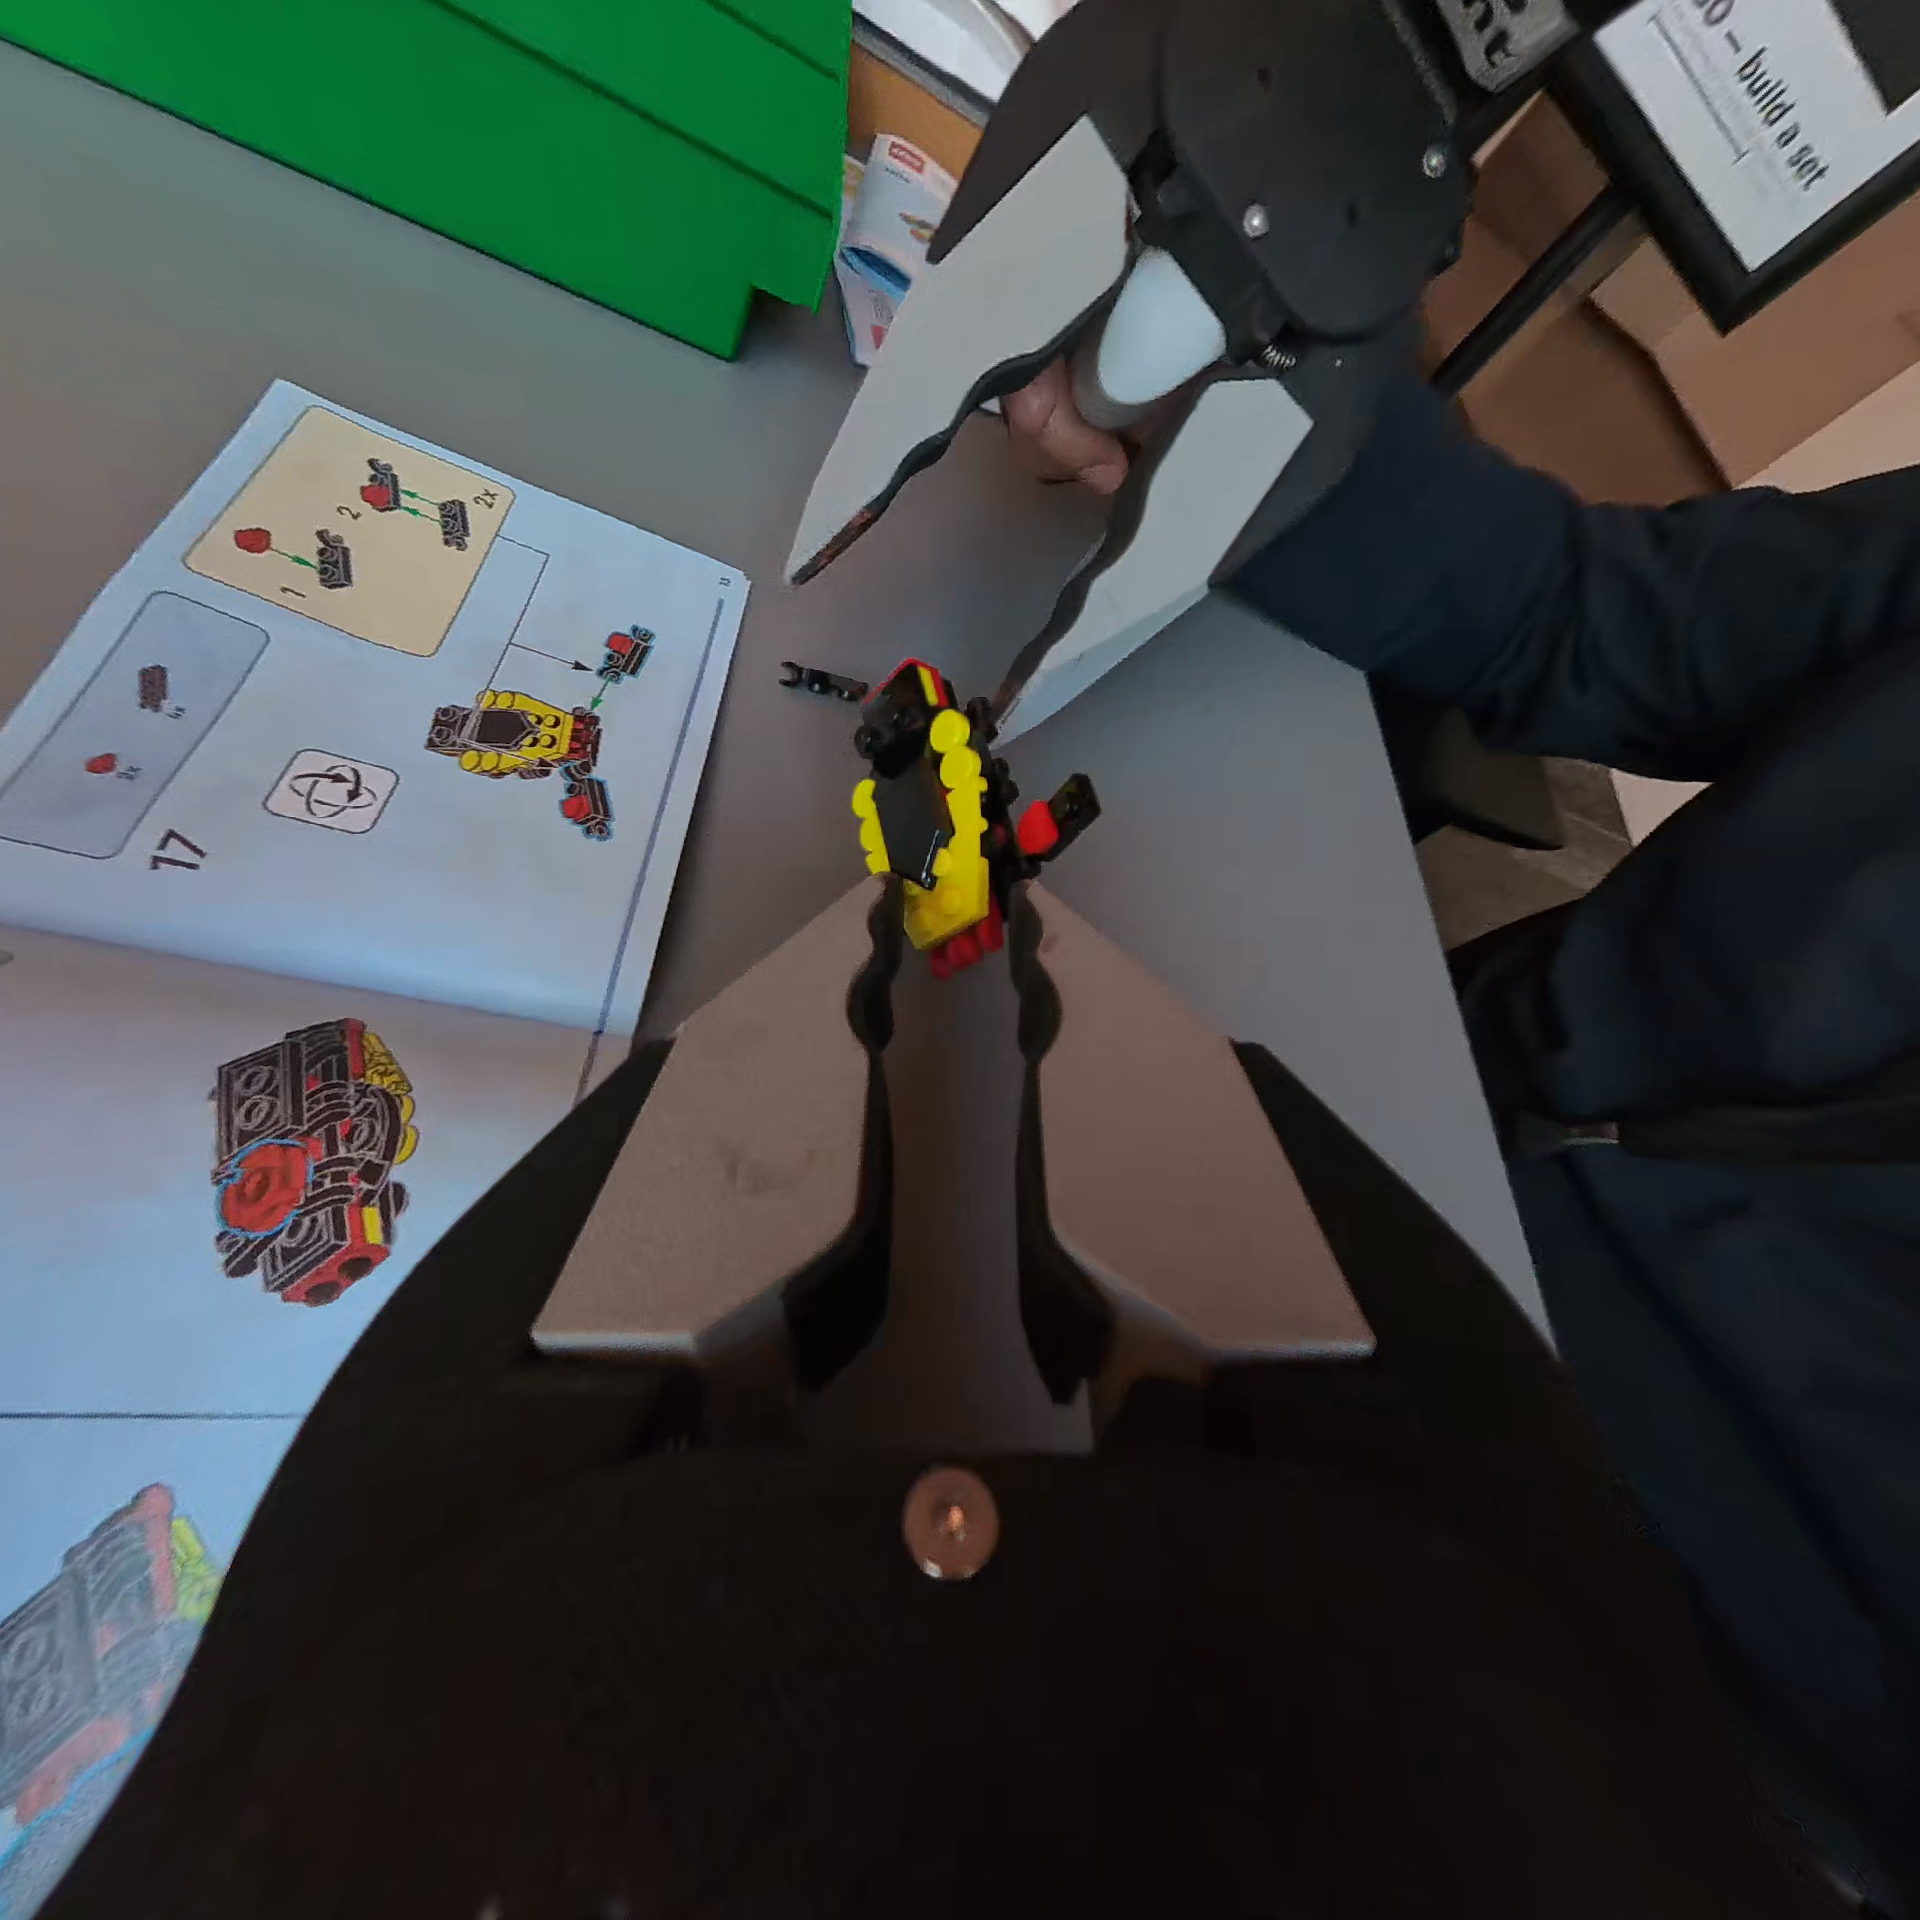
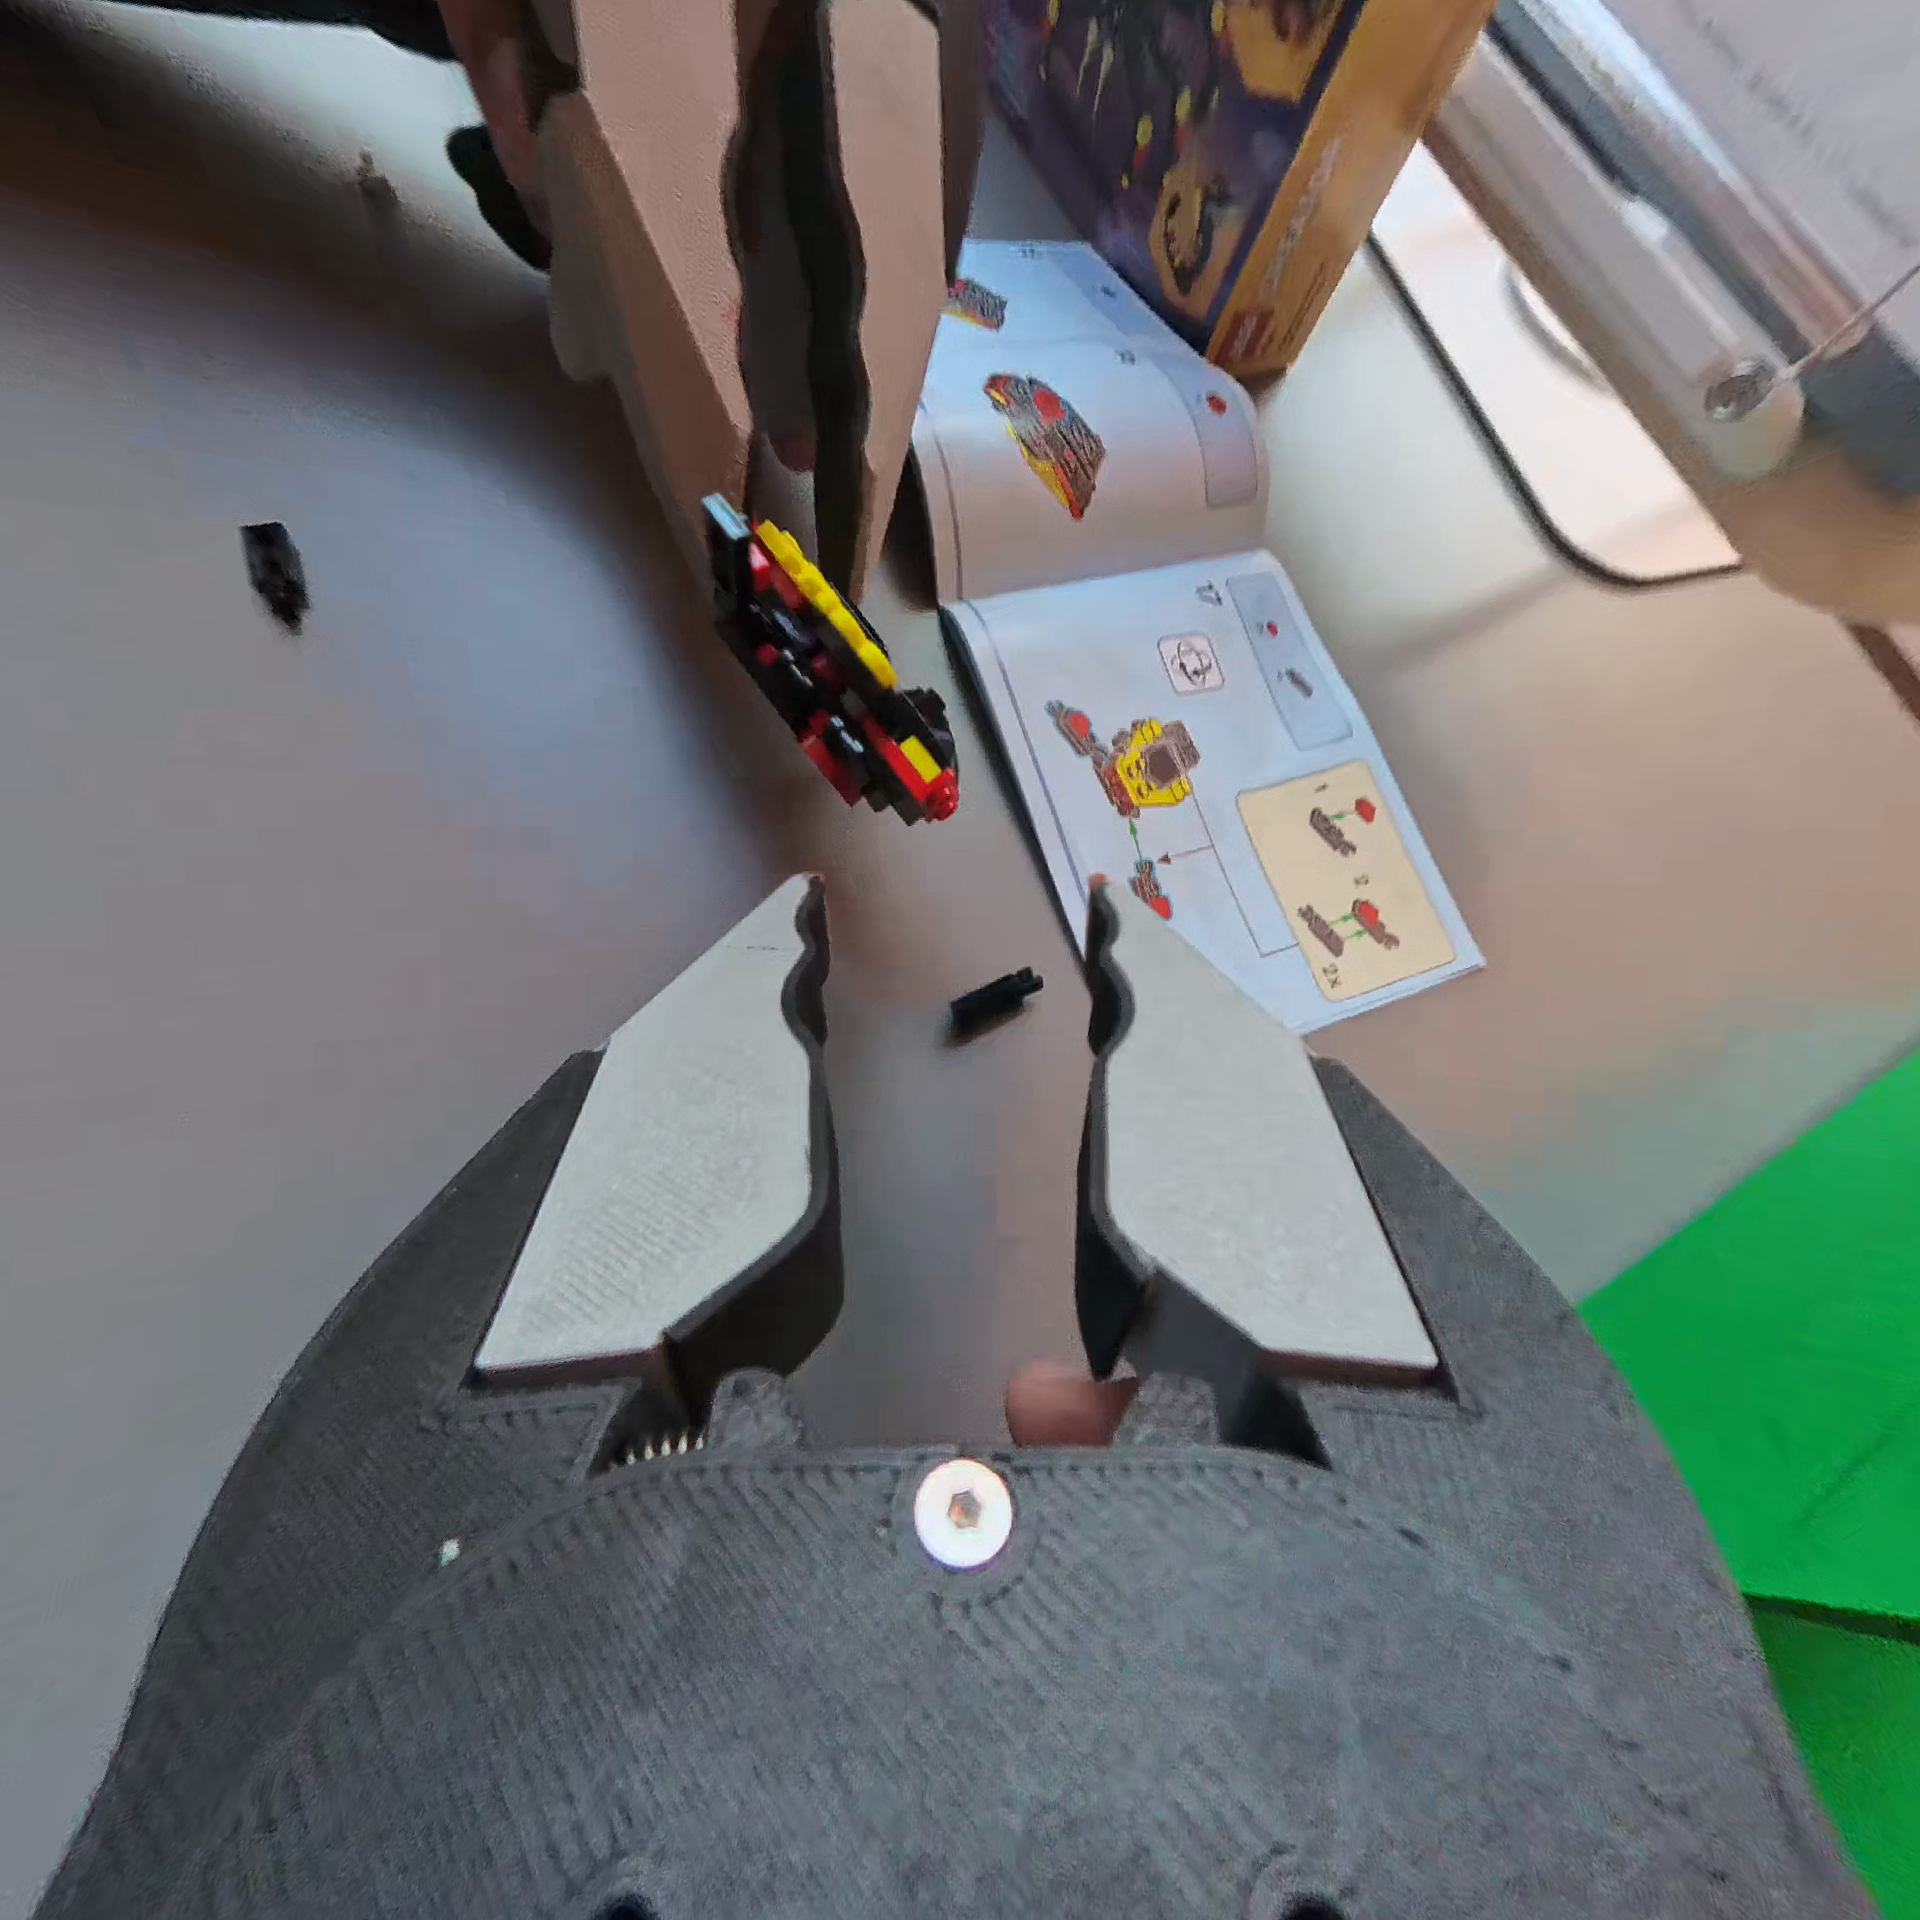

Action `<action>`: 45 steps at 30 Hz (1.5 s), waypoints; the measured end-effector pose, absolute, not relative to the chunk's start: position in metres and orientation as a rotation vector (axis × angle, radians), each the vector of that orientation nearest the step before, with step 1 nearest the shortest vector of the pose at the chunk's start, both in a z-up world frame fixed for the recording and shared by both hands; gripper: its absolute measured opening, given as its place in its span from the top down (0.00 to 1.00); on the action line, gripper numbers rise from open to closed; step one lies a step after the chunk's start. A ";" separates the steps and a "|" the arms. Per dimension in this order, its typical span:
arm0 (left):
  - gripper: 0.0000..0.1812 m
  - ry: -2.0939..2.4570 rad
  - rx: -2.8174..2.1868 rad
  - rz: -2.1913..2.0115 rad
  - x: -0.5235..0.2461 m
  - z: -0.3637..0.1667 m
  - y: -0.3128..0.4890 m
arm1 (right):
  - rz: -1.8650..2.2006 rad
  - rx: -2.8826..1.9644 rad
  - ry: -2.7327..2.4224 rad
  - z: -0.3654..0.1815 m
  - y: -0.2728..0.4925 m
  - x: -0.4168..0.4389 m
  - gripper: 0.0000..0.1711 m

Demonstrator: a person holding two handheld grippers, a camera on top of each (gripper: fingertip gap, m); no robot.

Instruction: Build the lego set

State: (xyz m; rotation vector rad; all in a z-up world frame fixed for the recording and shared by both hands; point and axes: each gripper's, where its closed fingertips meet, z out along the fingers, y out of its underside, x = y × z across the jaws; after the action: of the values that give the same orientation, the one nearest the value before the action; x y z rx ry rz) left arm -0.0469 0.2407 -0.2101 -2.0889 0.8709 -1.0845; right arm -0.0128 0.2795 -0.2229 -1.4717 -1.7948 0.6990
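My left gripper (image 1: 951, 899) is shut on a yellow, black and red lego model (image 1: 935, 810) and holds it above the grey table. A small black-and-red piece (image 1: 1055, 816) sticks out from the model's right side. In the right wrist view the model (image 2: 831, 675) hangs from the left gripper's fingers (image 2: 800, 312). My right gripper (image 2: 956, 899) is open and empty, just short of the model; it also shows in the left wrist view (image 1: 904, 634). A small black clip piece (image 2: 995, 1003) lies on the table between its fingers and shows in the left wrist view (image 1: 821, 681).
The open instruction booklet (image 1: 343, 665) lies left of the model; it shows in the right wrist view (image 2: 1226, 769). Another small black piece (image 2: 275, 571) lies on the table (image 2: 416, 831). A green box (image 1: 520, 135), a lego box (image 2: 1226, 156) and a person's dark sleeve (image 1: 1610, 644) are nearby. There is about 6 centimeters between the tips of the two grippers.
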 end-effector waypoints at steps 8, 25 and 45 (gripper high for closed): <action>0.90 0.848 -2.078 -1.270 -0.032 -0.207 0.229 | 0.906 -1.399 -1.808 -0.207 0.252 -0.021 0.79; 0.86 0.978 -1.778 -0.881 -0.025 -0.183 0.247 | 1.442 -1.727 -1.603 -0.194 0.255 -0.017 0.86; 0.88 0.929 -1.994 -0.800 -0.041 -0.216 0.258 | 1.259 -1.748 -1.556 -0.201 0.281 -0.010 0.85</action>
State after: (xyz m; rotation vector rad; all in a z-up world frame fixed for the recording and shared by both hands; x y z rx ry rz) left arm -0.0405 0.2583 -0.2165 -1.9935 0.9292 -0.7998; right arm -0.0101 0.2812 -0.2010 -1.7476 -1.5565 1.2589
